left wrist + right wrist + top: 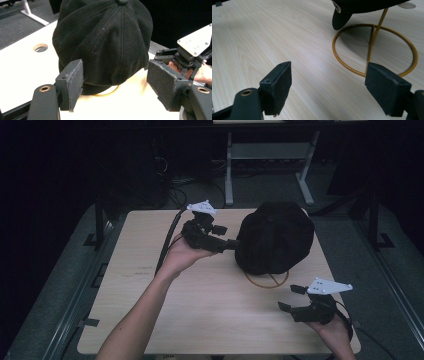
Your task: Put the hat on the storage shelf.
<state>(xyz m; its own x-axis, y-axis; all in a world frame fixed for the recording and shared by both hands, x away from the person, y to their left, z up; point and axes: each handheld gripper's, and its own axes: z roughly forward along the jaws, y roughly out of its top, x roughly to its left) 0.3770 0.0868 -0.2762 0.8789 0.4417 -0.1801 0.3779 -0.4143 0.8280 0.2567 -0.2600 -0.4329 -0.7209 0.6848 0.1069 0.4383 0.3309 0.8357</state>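
Observation:
A black cap [275, 237] sits on a gold wire stand [265, 285] at the table's centre right. My left gripper [232, 243] is at the cap's left side, open. In the left gripper view, the left gripper [117, 85] has its pads [75, 82] spread before the cap's [105, 42] lower rim; contact cannot be told. My right gripper [289, 297] hovers open near the front right edge, apart from the stand. In the right gripper view, the right gripper [332, 87] holds nothing; the stand's ring base [333, 50] and the cap's brim [340, 18] lie ahead.
The light wooden table [210, 310] has a round cable hole [40, 47] behind the cap. A grey desk frame [229, 170] stands on the floor beyond the table. The other hand's gripper [190, 50] appears at the right of the left gripper view.

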